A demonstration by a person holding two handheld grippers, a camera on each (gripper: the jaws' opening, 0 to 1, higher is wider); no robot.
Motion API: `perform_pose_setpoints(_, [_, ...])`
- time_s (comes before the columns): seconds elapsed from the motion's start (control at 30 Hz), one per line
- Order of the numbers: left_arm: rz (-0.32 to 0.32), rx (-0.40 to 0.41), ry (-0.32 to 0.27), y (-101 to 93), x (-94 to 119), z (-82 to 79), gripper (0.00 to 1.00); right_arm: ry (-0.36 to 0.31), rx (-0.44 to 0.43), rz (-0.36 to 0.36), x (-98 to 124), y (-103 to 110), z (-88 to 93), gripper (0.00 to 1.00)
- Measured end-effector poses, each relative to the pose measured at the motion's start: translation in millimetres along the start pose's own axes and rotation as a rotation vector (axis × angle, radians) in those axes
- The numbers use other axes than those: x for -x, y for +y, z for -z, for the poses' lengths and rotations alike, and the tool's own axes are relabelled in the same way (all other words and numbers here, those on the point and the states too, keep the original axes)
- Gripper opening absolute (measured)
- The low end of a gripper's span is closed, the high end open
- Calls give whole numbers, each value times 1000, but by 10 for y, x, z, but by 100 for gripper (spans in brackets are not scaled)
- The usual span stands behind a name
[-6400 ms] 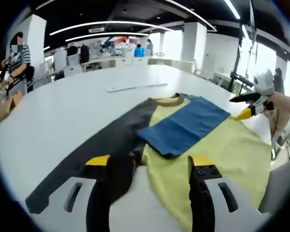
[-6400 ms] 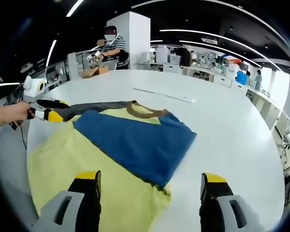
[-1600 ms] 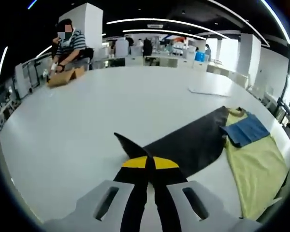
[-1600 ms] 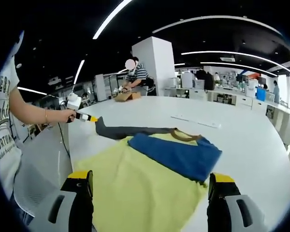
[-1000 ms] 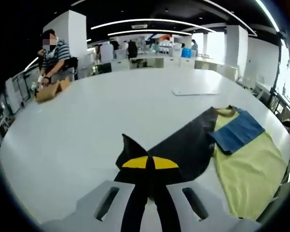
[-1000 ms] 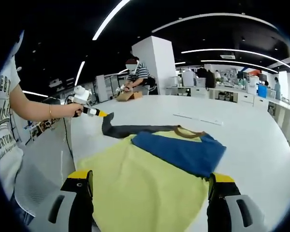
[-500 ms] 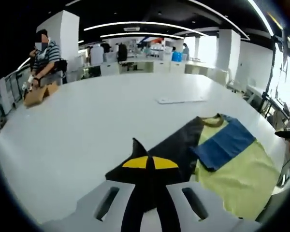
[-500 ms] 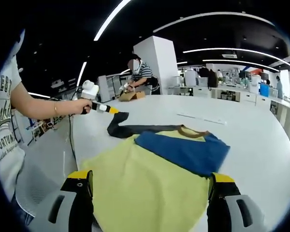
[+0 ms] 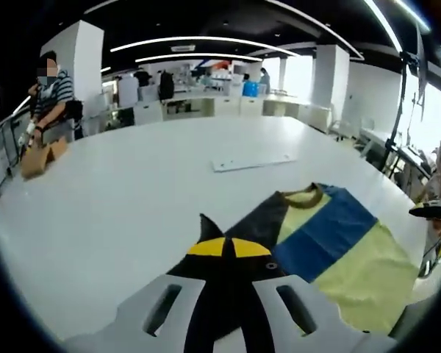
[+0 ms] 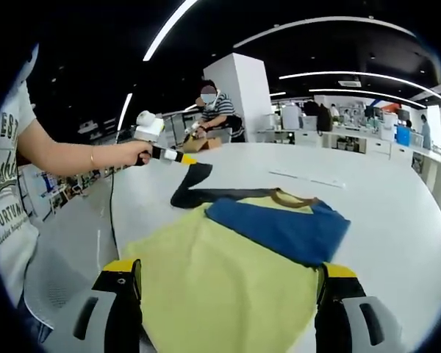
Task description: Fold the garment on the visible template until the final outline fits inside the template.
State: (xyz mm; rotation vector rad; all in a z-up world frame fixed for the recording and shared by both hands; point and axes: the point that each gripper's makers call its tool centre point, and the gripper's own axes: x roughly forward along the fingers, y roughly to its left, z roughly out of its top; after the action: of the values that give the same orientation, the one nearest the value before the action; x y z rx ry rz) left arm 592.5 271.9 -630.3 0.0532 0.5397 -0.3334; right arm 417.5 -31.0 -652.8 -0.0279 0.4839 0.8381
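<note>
While its 2 yellow-tipped jaws are pressed together on dark cloth, the left gripper pinches the end of the dark grey sleeve of the shirt — a pointed corner of the fabric sticks up just beyond the tips. From the right gripper view the same left gripper is seen held in a person's hand, with the sleeve lifted off the white table and bending back down to the garment.

The right gripper has its jaws spread wide and holds nothing; the yellow body of the shirt lies between and just beyond them, and I cannot tell whether the tips touch the cloth. In the left gripper view the right gripper shows at the far edge, past the shirt's hem.

The shirt lies flat on the table, its brown collar on the side away from the right gripper. The blue sleeve is folded across the yellow chest. A thin pale strip lies on the table beyond the collar, well apart from the shirt. A person in a striped top stands by a cardboard box at the table's far side.
</note>
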Motion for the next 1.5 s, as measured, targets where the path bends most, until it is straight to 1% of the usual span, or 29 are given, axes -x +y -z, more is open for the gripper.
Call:
perform_pose_setpoints(0.1, [19, -7, -15, -75, -63, -120, 0, -1, -5, 5, 14, -17, 7, 99])
perform_pose_setpoints(0.27, [47, -22, -32, -223, -175, -270, 0, 1, -12, 13, 29, -41, 30, 99])
perform_pose_setpoints(0.6, [105, -40, -47, -517, -355, -425, 0, 7, -22, 30, 65, -86, 79, 99])
perform_pose_setpoints(0.73, [134, -48, -56, -659, -445, -504, 0, 7, -28, 41, 90, -128, 92, 99])
perform_pose_setpoints(0.87, [175, -32, -77, -847, -535, -569, 0, 10, -28, 48, 97, -150, 116, 98])
perform_pose_setpoints(1.13, [226, -43, -83, -1165, -695, -612, 0, 17, -39, 53, 70, -180, 135, 98])
perform_pose_setpoints(1.2, [239, -42, -102, -1226, -734, -643, 0, 14, -48, 55, 62, -186, 135, 97])
perform_pose_setpoints(1.4, [268, -41, -117, -1377, -804, -672, 0, 35, -46, 54, 45, -197, 168, 97])
perform_pose_setpoints(1.5, [286, -45, -122, -1459, -829, -672, 0, 29, -50, 61, 53, -225, 152, 97])
